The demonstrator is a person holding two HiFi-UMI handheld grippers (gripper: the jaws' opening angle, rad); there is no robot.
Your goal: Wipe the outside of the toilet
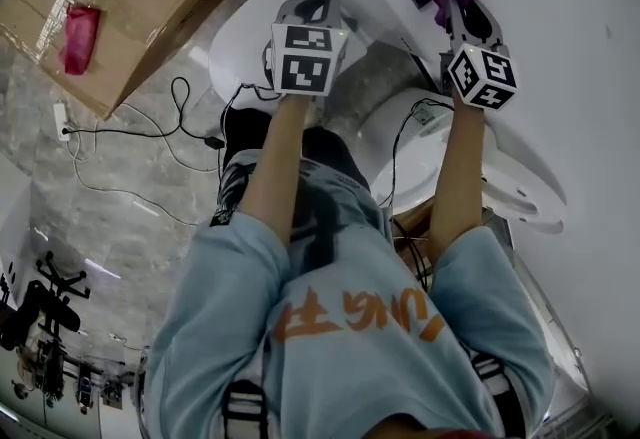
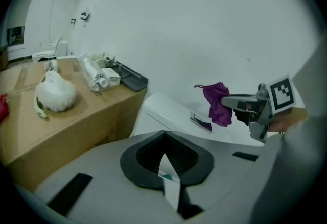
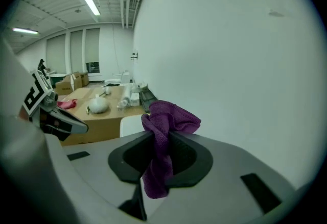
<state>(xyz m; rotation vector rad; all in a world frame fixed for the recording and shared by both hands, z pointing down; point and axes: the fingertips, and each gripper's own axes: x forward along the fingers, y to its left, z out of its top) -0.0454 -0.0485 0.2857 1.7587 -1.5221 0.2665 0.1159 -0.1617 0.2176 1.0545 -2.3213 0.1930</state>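
The white toilet tank (image 2: 162, 108) sits against the wall. The purple cloth (image 3: 161, 156) hangs just above its lid, close to the flush button (image 2: 202, 122), and I can't tell whether it's actually touching. The right gripper (image 3: 158, 152) has its jaws pinched on that cloth with a bunch poking out on top, while the left gripper (image 2: 166, 155) is over to the side with jaws closed together on nothing. Next to the tank is a cardboard box (image 1: 160, 12) with a red thing (image 1: 80, 37) lying on it, and cables (image 1: 150, 142) run across the marble floor.
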